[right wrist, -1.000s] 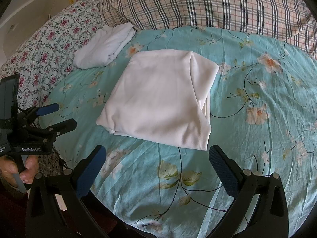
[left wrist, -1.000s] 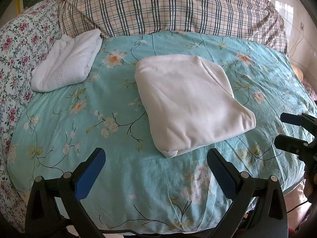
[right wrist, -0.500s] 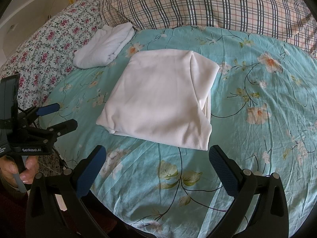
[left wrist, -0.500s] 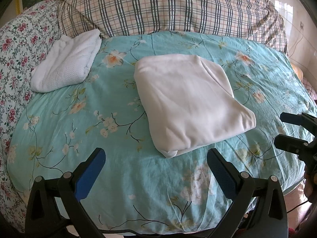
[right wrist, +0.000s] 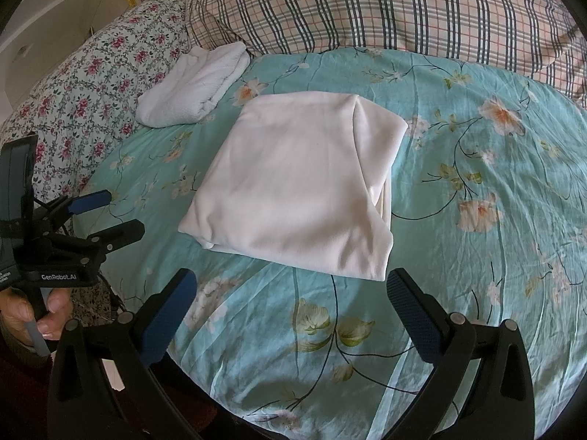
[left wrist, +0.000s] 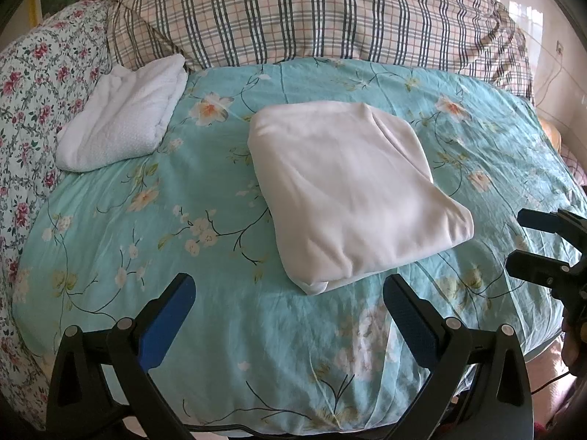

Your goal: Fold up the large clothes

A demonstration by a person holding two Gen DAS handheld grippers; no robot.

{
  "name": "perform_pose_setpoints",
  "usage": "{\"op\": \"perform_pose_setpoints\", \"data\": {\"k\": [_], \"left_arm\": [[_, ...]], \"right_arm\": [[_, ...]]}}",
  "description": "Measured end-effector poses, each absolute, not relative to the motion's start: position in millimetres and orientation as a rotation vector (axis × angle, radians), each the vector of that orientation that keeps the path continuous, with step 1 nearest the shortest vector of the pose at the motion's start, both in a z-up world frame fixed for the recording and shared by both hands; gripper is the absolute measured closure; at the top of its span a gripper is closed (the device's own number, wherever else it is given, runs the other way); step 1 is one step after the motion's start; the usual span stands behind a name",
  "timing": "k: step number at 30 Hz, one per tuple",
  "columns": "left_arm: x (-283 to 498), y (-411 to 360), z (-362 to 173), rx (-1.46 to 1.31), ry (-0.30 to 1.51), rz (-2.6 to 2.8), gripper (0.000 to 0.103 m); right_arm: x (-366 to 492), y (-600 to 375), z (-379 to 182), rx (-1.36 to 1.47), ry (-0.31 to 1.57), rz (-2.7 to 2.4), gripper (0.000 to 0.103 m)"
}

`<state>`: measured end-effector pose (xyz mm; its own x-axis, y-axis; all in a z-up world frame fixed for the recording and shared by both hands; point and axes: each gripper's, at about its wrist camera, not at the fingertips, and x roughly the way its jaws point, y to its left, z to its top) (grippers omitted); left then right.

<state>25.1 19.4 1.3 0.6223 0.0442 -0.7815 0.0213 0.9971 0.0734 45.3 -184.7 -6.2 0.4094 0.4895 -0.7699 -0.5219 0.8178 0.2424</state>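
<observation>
A pale pink garment [left wrist: 348,190] [right wrist: 301,183] lies folded into a thick rectangle in the middle of the bed. My left gripper [left wrist: 290,293] hangs open over the near edge of the bed, just short of the garment's near corner, with nothing between its fingers. My right gripper [right wrist: 291,289] is open too, close to the garment's near edge and empty. Each gripper shows in the other's view: the right gripper [left wrist: 513,238] at the right edge, the left gripper [right wrist: 124,212] at the left, held by a hand [right wrist: 29,315].
A folded white towel [left wrist: 124,117] [right wrist: 194,84] lies at the far left of the turquoise floral sheet [left wrist: 183,201] [right wrist: 477,201]. Large plaid pillows [left wrist: 312,14] [right wrist: 403,7] line the head of the bed. A rose-patterned cover [left wrist: 29,84] [right wrist: 91,84] runs along the left side.
</observation>
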Motion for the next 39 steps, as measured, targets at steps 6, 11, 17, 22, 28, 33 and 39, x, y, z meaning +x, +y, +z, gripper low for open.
{"op": "perform_pose_setpoints", "data": {"k": [6,11,17,22,28,33,39], "left_arm": [[25.1,18.7,1.3,0.078,0.899,0.015,0.001],[25.2,18.5,1.1,0.079,0.899,0.016,0.001],[28.4,18.8,0.5,0.08,0.902,0.015,0.001],[30.9,18.0,0.8,0.085,0.892,0.013,0.001],[34.4,15.5,1.8,0.095,0.885,0.012,0.001],[35.4,14.9,1.7,0.091,0.887,0.014,0.001],[38.4,15.1,1.4,0.092,0.889,0.013,0.001]], "right_arm": [[46.1,-183.4,-6.5,-0.036,0.958,0.637,0.0],[47.4,-184.1,-6.3,-0.038,0.958,0.639,0.0],[49.2,-182.3,-6.8,-0.033,0.961,0.64,0.0],[56.6,-181.0,-7.4,-0.032,0.96,0.637,0.0],[65.7,-183.0,-7.3,-0.021,0.961,0.639,0.0],[64.9,-182.7,-7.4,-0.021,0.962,0.637,0.0],[68.3,-182.3,-8.6,-0.018,0.965,0.639,0.0]]}}
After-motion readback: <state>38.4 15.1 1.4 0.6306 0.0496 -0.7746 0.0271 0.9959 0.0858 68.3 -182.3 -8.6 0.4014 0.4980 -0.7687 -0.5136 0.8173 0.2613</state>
